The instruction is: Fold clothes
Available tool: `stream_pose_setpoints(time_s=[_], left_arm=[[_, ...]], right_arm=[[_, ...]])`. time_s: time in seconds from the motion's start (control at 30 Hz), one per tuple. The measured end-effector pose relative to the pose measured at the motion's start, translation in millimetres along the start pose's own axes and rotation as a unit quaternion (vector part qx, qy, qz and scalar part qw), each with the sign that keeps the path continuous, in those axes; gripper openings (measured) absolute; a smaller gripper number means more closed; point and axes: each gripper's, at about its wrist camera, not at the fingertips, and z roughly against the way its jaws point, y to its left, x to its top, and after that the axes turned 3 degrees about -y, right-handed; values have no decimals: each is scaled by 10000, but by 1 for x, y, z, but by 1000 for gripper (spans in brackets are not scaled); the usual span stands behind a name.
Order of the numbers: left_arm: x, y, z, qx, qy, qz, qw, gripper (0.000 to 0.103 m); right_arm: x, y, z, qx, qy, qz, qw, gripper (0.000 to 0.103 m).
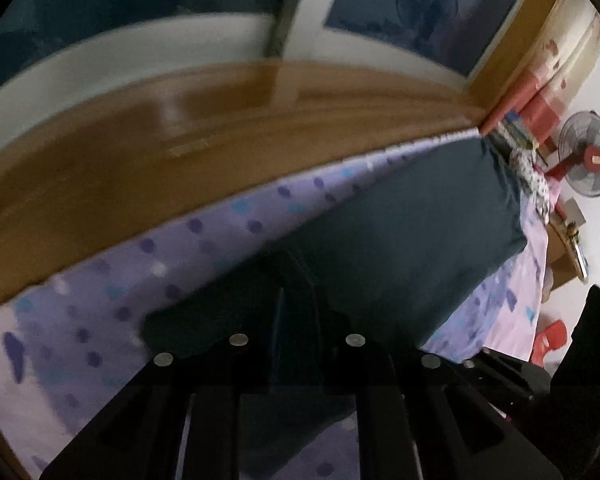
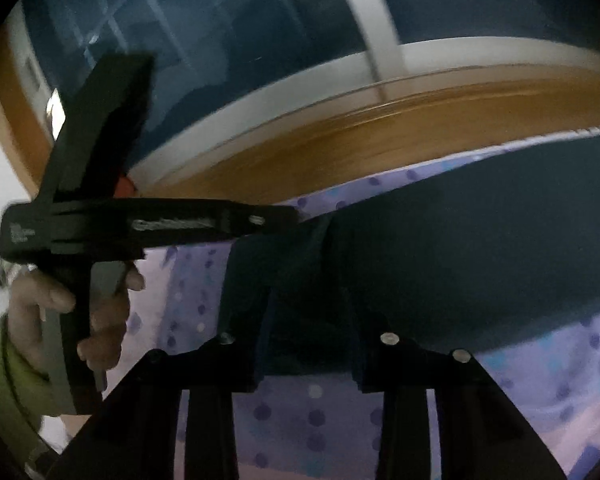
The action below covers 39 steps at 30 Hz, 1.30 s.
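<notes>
My left gripper (image 1: 296,280) pinches the dark garment (image 1: 412,220), jaws nearly closed; soft, light cloth; the right gripper (image 2: 308,300) stands part open astride its edge, grip unclear. I'd take hold at corners.

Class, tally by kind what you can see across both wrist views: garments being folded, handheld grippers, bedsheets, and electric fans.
Dark garment: 1
Handheld grippers, left gripper and right gripper: 2
Dotted purple bedsheet: 1
Red electric fan: 1
Total: 5
</notes>
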Motion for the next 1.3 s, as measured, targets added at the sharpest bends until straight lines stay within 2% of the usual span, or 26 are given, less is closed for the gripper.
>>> stream_pose_setpoints(time_s=[0.13,0.17,0.2,0.43,0.63,0.7,0.8,0.9,0.97,1.13,1.3], left_arm=[[-3,-1,-35,168,231,31,9996,13],[-5,0,-41,232,233,66,9994,14],[-6,0,-46,287,235,99,9993,14],[-5,4,-47,184,284,137,9993,15],[-8,1,-37,188,314,-9,9993,18],[-12,0,-26,189,304,-146,9993,27],[-20,5,-3,167,192,-236,9994,27],[-29,23,21,21,26,-41,10000,32],[-34,39,30,-63,-57,225,9997,37],[-46,75,34,-206,-95,653,9976,37],[-50,89,27,-240,-92,681,9973,37]], right_arm=[[-12,-13,-28,-366,489,172,9980,28],[-16,-19,-33,-367,560,66,9977,25],[-18,-23,-31,-291,439,-32,9986,25],[-14,-22,-34,-345,526,-105,9980,25],[-16,-20,-17,-626,683,-136,9956,34],[-14,-13,-13,-799,693,-50,9944,37],[-15,1,0,-1005,590,151,9931,45],[-19,21,11,-1133,381,373,9921,56],[-23,38,16,-1136,267,558,9916,59],[-39,74,12,-1062,246,1081,9881,63],[-45,96,-10,-1030,307,1322,9854,63]])
